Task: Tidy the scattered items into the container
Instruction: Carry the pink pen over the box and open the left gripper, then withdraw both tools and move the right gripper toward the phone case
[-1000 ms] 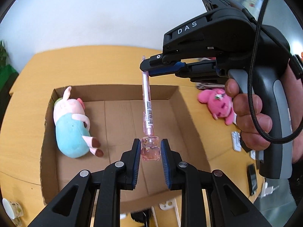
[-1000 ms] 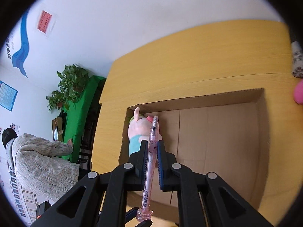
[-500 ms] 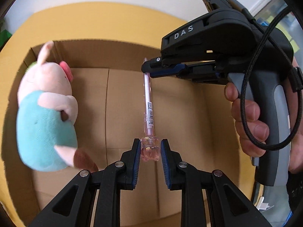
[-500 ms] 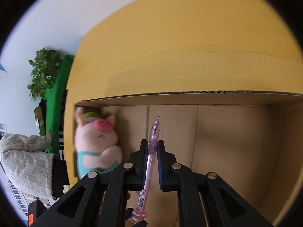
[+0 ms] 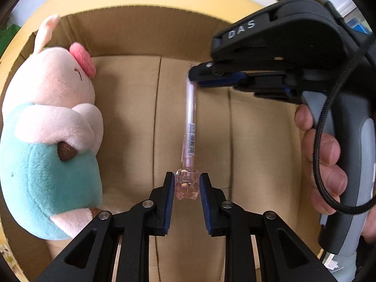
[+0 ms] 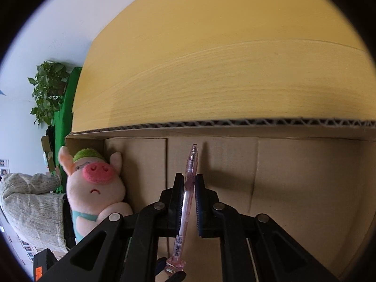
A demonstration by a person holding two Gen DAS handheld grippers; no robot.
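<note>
A pink transparent pen (image 5: 190,122) is held at both ends low inside the cardboard box (image 5: 145,28). My left gripper (image 5: 187,185) is shut on its clear bear-shaped cap end. My right gripper (image 6: 189,184) is shut on the pen (image 6: 188,192) near its tip; it shows in the left wrist view (image 5: 199,75) coming in from the right. A plush pig (image 5: 47,122) in a teal shirt lies in the box's left part, and shows in the right wrist view (image 6: 94,188).
The box's far corrugated wall (image 6: 235,124) is close ahead, with the yellow wooden table (image 6: 211,58) beyond it. A potted plant (image 6: 47,89) and a person in a grey sweater (image 6: 30,202) are off to the left.
Both grippers have moved down and forward into the box with the pen held between them. The box floor and plush pig now fill the views.
</note>
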